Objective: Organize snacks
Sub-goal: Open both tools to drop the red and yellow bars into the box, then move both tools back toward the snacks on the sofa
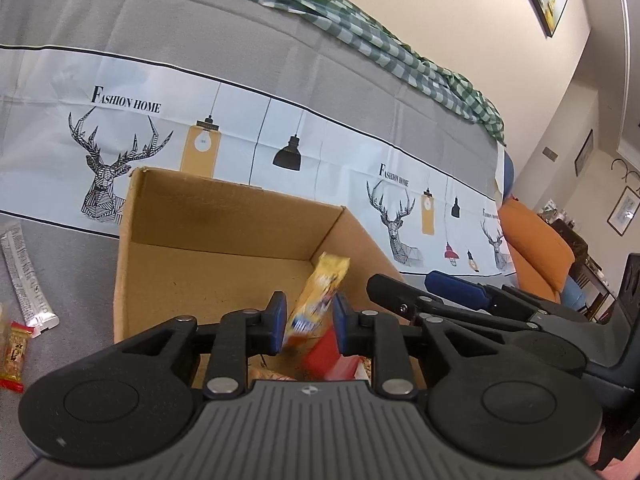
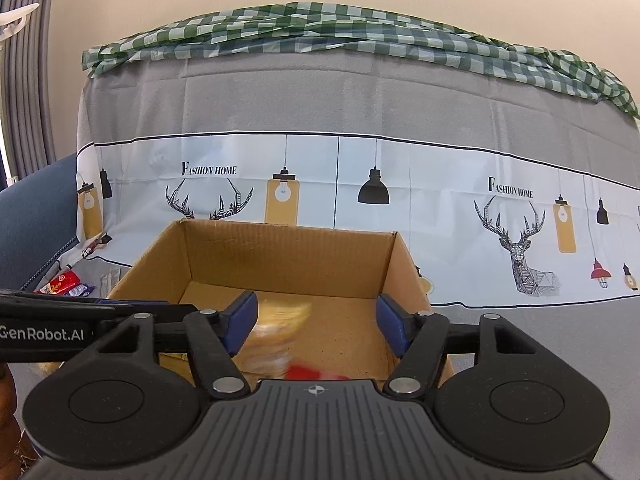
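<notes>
An open cardboard box [image 1: 224,216] stands on the grey cloth; it also shows in the right wrist view [image 2: 288,256]. My left gripper [image 1: 307,320] is over the box's near edge, jaws open. A yellow snack packet [image 1: 316,296] is blurred between its pads, seemingly falling free. A red packet [image 1: 328,350] lies in the box below. My right gripper [image 2: 316,322] is open and empty over the box. A blurred yellow packet [image 2: 280,332] and a red packet [image 2: 312,372] show below it.
A silver snack bar [image 1: 24,276] and a red-and-yellow packet [image 1: 14,354] lie left of the box. More packets [image 2: 66,284] lie at the far left in the right wrist view. My right gripper [image 1: 452,296] sits beside the box. An orange cushion [image 1: 540,248] is at right.
</notes>
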